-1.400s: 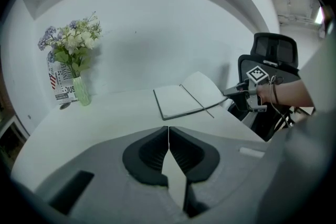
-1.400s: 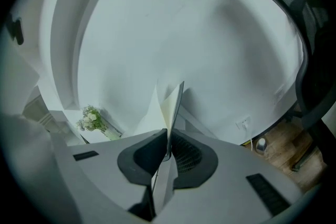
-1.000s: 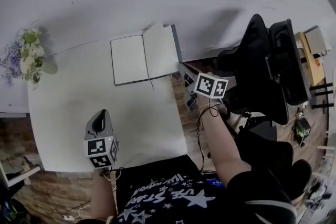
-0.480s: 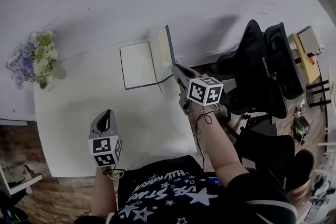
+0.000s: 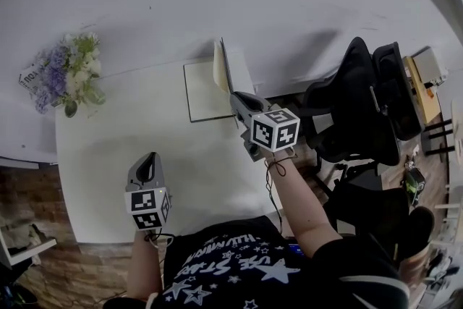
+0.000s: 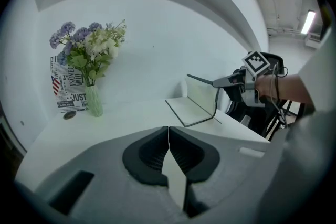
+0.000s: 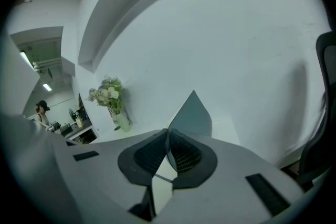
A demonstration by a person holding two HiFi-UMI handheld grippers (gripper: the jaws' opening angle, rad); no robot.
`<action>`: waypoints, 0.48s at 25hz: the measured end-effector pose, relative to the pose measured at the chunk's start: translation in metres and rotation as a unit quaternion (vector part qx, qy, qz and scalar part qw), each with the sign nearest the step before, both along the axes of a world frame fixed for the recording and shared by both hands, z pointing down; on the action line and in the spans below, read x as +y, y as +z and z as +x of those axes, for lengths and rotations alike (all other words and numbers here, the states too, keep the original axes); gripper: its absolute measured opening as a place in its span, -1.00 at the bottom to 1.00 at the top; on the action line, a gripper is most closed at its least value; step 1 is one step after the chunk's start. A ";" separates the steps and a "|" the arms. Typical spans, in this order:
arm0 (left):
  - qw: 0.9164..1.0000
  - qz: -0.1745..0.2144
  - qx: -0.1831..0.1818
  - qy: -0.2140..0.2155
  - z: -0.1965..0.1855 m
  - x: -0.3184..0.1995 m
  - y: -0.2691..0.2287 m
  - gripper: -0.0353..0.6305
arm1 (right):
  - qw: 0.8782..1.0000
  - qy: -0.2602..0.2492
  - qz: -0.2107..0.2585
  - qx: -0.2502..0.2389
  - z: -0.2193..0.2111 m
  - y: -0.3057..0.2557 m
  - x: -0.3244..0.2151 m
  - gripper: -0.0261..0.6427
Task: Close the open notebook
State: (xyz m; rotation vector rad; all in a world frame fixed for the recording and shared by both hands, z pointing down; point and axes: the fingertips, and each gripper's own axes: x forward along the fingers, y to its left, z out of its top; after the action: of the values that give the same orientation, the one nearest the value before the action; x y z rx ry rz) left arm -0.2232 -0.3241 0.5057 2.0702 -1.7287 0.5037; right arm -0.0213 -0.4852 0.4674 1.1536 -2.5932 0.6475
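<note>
The notebook point(image 5: 203, 91) lies on the white table point(image 5: 116, 155) with its left half flat. Its right half, the grey cover point(image 5: 225, 68) and pale pages, stands about upright. My right gripper point(image 5: 234, 95) is shut on the edge of that cover point(image 7: 192, 111), which rises thin and dark from between the jaws. From the left gripper view the notebook point(image 6: 190, 108) looks like an L, with the right gripper point(image 6: 217, 82) at the cover's top edge. My left gripper point(image 5: 149, 157) hovers over the near left of the table, shut and holding nothing.
A vase of purple and white flowers point(image 5: 67, 74) stands at the table's far left corner, with a printed card point(image 6: 67, 84) behind it. A black office chair point(image 5: 369, 105) is just past the table's right edge. A white wall backs the table.
The right half of the notebook went from lying flat to standing upright, lifted and swung leftward by my right gripper. My left gripper crept forward a little.
</note>
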 end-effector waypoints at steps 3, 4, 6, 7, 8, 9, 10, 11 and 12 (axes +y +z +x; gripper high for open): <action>1.000 -0.002 0.002 -0.001 -0.010 0.003 0.002 -0.82 | 0.999 -0.017 0.007 0.027 -0.021 0.006 0.005 -0.85; 1.000 -0.003 0.003 -0.002 -0.013 0.004 0.003 -0.82 | 0.999 -0.022 0.008 0.033 -0.028 0.008 0.006 -0.85; 1.000 -0.005 0.003 -0.002 -0.019 0.006 0.004 -0.82 | 0.999 -0.032 0.007 0.043 -0.041 0.015 0.008 -0.85; 1.000 -0.006 0.003 -0.002 -0.022 0.007 0.006 -0.82 | 0.998 -0.037 0.007 0.048 -0.048 0.018 0.009 -0.85; 1.000 -0.008 0.004 -0.002 -0.025 0.009 0.007 -0.82 | 0.998 -0.042 0.007 0.055 -0.054 0.022 0.010 -0.85; 1.000 -0.010 0.004 -0.001 -0.027 0.010 0.009 -0.82 | 0.997 -0.046 0.008 0.064 -0.059 0.026 0.011 -0.84; 1.000 -0.011 0.005 -0.001 -0.029 0.011 0.010 -0.82 | 0.996 -0.051 0.011 0.076 -0.065 0.031 0.012 -0.84; 1.000 -0.013 0.006 0.000 -0.032 0.013 0.012 -0.82 | 0.994 -0.055 0.013 0.090 -0.070 0.035 0.013 -0.84; 1.000 -0.015 0.007 0.001 -0.034 0.014 0.014 -0.82 | 0.993 -0.058 0.016 0.104 -0.075 0.040 0.014 -0.84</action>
State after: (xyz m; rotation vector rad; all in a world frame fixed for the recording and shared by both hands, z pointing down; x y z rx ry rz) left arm -0.2568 -0.3099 0.5194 2.0513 -1.7006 0.5098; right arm -0.0965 -0.4714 0.5072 1.0105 -2.4781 0.4376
